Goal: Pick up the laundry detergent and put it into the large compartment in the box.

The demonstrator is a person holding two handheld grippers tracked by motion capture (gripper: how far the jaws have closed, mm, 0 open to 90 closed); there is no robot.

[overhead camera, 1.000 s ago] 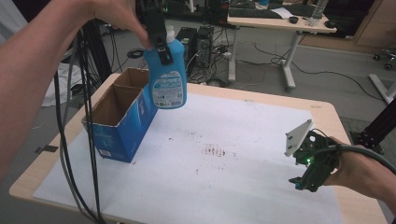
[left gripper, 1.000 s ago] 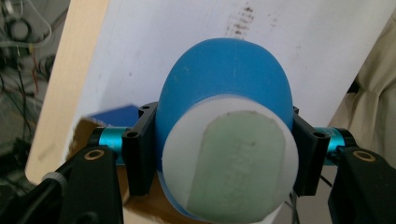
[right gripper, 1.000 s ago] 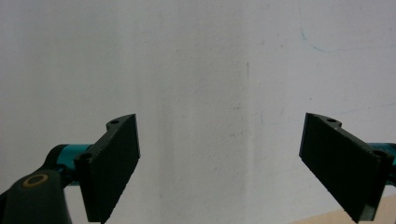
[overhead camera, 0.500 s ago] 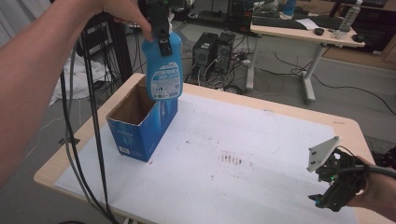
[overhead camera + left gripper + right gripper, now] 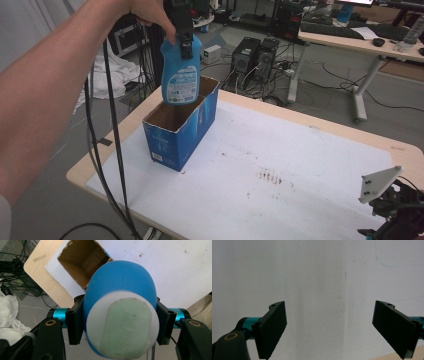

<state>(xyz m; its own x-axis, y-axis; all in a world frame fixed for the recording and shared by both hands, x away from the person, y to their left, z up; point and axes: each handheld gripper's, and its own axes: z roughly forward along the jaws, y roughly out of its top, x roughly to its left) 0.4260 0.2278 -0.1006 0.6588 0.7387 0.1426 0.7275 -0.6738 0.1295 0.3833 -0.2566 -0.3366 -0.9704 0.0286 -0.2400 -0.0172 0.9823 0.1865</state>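
A blue bottle with a printed label hangs upright over the far end of an open blue cardboard box, its base about level with the box's rim. My left gripper is shut on the bottle's upper part from above. In the left gripper view the black jaws press on both sides of the blue bottle, whose white and green cap end faces the camera, and the brown inside of the box lies below. My right gripper rests low at the table's near right corner, and my right gripper stands open over the white mat.
A white mat with dark specks covers the wooden table. Black cables hang from the left hand past the table's left edge. Computer towers and a desk stand on the floor beyond.
The left hand has carried the bottle sideways from beside the box's right wall to over its opening. The right gripper has stayed where it was.
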